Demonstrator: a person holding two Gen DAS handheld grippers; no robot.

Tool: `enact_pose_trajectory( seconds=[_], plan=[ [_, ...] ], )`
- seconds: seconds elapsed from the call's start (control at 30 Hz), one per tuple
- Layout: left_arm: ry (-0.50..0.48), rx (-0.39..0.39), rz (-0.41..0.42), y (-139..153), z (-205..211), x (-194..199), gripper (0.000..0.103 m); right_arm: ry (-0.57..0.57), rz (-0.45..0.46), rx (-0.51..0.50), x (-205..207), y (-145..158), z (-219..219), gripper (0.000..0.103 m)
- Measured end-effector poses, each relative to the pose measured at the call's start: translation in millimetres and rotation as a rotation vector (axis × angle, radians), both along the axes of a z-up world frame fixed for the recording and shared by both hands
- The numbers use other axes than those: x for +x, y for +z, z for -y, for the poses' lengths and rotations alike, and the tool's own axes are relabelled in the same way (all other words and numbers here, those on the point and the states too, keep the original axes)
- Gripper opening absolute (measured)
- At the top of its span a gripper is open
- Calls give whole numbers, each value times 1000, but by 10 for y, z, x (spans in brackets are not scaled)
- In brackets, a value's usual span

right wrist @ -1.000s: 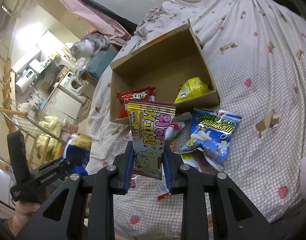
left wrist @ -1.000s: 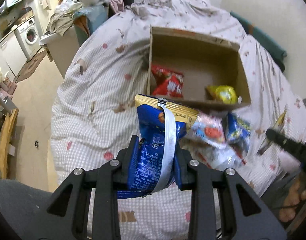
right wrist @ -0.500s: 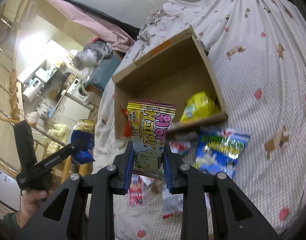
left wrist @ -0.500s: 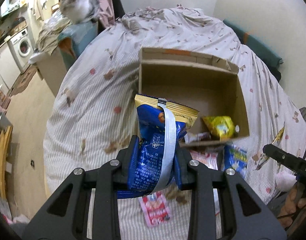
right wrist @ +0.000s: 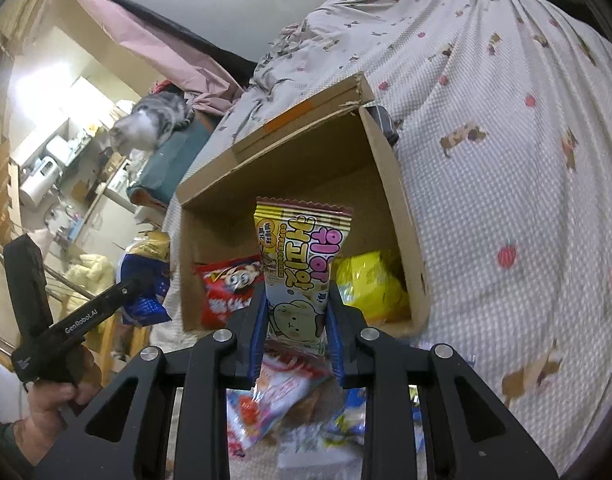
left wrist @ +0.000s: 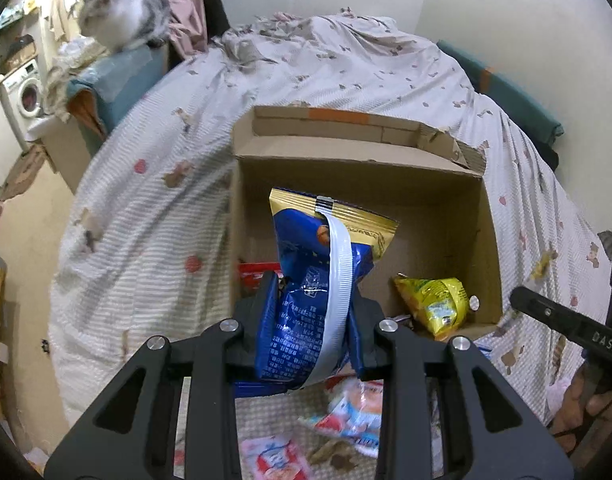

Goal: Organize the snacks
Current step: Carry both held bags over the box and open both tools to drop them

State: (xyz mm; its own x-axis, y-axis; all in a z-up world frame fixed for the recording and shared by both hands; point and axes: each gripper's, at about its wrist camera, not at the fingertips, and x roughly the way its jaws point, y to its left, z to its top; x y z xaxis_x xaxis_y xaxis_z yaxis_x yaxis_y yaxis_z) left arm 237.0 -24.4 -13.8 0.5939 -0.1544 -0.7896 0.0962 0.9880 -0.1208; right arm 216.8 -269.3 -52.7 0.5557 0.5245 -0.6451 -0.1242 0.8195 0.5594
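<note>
My left gripper (left wrist: 311, 320) is shut on a blue and gold snack bag (left wrist: 325, 276) and holds it upright in front of the open cardboard box (left wrist: 425, 196) on the bed. My right gripper (right wrist: 294, 320) is shut on a yellow and pink cookie packet (right wrist: 300, 264), held upright before the same box (right wrist: 290, 168). Inside the box lie a red snack bag (right wrist: 226, 288) and a yellow snack bag (left wrist: 435, 304), the yellow one also showing in the right wrist view (right wrist: 369, 284). The left gripper with its blue bag (right wrist: 144, 280) shows at the left of the right wrist view.
Several loose snack packets (left wrist: 349, 412) lie on the bedspread (left wrist: 154, 208) in front of the box. A grey and white cat (left wrist: 122, 20) sits on a covered unit left of the bed. A washing machine (left wrist: 26, 92) stands at the far left.
Both grippers have moved forward toward the box with their snacks still held. The box now looms larger and the loose packets have slid to the bottom of both views.
</note>
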Motion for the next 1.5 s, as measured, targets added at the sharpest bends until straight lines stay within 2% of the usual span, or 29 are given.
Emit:
enact_pose_trajectory(
  seconds=[0.1,0.2,0.33,0.43,0.6,0.93,1.17,1.2,1.27,1.3,1.33,1.37,1.4,1.43,1.5],
  plan=[
    [-35,-27,10,-147,71,36,27,11,-2,-24,125,-44,-47,28],
    [-50,-2,28,-275,132,31,27,13,-4,-44,180,-113,-85,28],
    [-96,-7,63,-306,228,16,27,25,-36,-78,200,-244,-156,28],
    [-124,-80,73,-331,255,30,27,60,-59,-78,214,-312,-265,28],
    [-125,-79,46,-423,287,28,28,103,-47,-121,196,-333,-424,28],
    [-108,-79,11,-495,252,22,28,97,-69,-98,202,-365,-401,29],
    [-94,-51,12,-509,237,30,29,96,-71,-90,235,-347,-402,31],
    [-93,-47,11,-509,232,30,31,95,-70,-86,238,-341,-397,31],
    [-89,-19,2,-514,242,34,48,88,-67,-86,238,-333,-394,31],
    [-81,-4,0,-513,246,37,67,81,-66,-92,234,-331,-382,31],
    [-67,14,4,-507,248,33,81,72,-67,-98,235,-328,-371,32],
    [-59,21,14,-497,246,22,84,63,-70,-101,244,-330,-358,32],
    [-55,23,26,-487,243,11,84,54,-75,-102,245,-334,-342,41],
    [-52,33,30,-483,244,8,84,43,-79,-103,248,-335,-321,63],
    [-50,47,29,-488,249,16,84,19,-62,-95,225,-311,-282,81]
  ],
)
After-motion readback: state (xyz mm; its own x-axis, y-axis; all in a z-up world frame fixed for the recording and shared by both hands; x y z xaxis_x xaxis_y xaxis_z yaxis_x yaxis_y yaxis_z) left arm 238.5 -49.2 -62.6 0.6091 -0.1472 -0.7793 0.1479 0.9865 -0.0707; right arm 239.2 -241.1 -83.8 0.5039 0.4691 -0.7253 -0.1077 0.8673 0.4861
